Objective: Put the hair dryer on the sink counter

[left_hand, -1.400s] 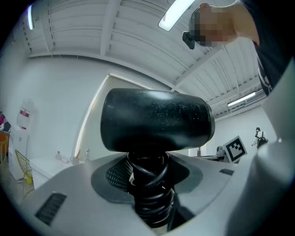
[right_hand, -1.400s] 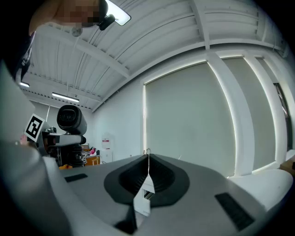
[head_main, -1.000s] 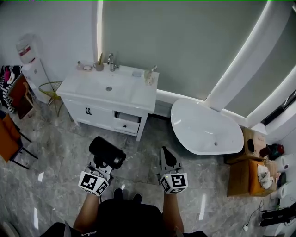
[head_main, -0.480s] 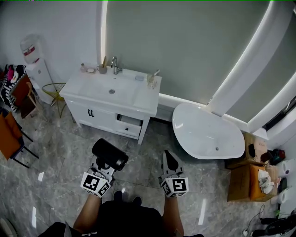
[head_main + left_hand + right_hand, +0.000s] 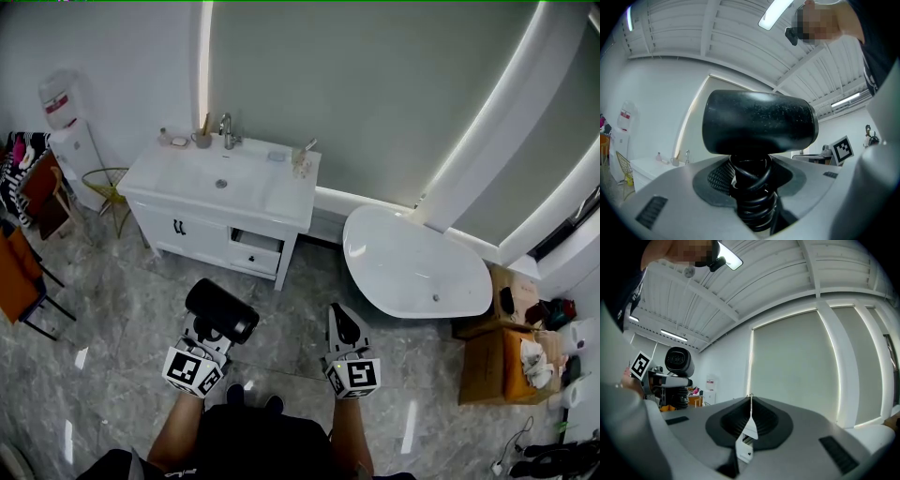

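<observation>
The person (image 5: 253, 441) is cut off at the bottom edge of the head view; only the arms and the tips of two shoes show.

The left gripper (image 5: 214, 330) pinches the hair dryer (image 5: 220, 310) by its handle. The fat black barrel sticks up above the jaws. From above, the barrel hides the handle. In the left gripper view the handle shows between the pads, with a black cord (image 5: 751, 197) wound round it. The hair dryer is up in the air over the floor, well apart from the sink counter.

The right gripper (image 5: 340, 323) is just beside the left one. Its two jaws are pressed together, with nothing between them.

Ahead lies grey floor (image 5: 122, 309), bare all the way to the cabinet. At the left edge, orange chairs (image 5: 19, 281) are partly cut off. At the right edge stand brown boxes (image 5: 492, 361).

Farther on is the white sink counter (image 5: 286, 192), against the wall. A drawer (image 5: 255, 249) below it stands a little open. A tap (image 5: 226, 129) and some small things stand at the back, too tiny to tell. A narrow gap parts the counter from the white bathtub (image 5: 412, 267) to its right.
</observation>
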